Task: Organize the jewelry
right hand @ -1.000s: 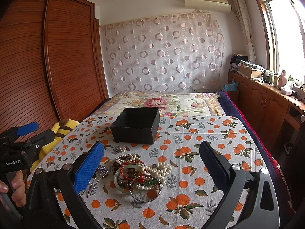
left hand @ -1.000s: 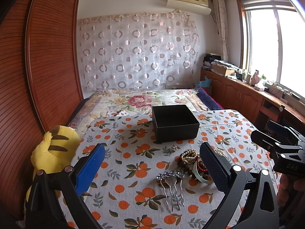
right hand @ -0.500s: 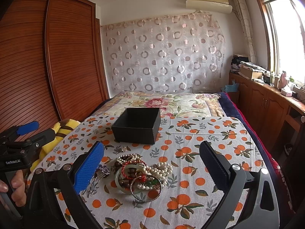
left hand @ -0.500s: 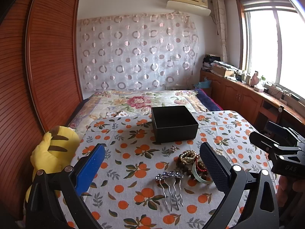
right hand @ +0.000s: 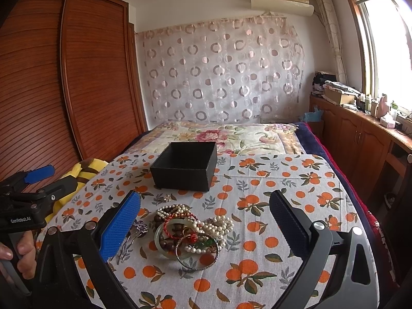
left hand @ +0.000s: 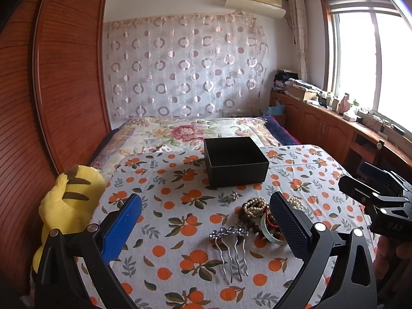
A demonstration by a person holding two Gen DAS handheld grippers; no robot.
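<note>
Jewelry pile lies heaped on the orange-print tablecloth, near the open black box. Silver hair comb rests just beside it. Left gripper and right gripper both hover with jaws spread, empty.

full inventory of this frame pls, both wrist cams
black box: 1, black, open, far middle of table
jewelry pile: 1 heap, pearl, brown, red, green, near of box
hair comb: 1, silver, left of pile
small brooch: 1, silver, between box and pile
tablecloth: 1, white with oranges
plush toy: 1, yellow, left of table
left gripper: 1, open, empty
right gripper: 1, open, empty
</note>
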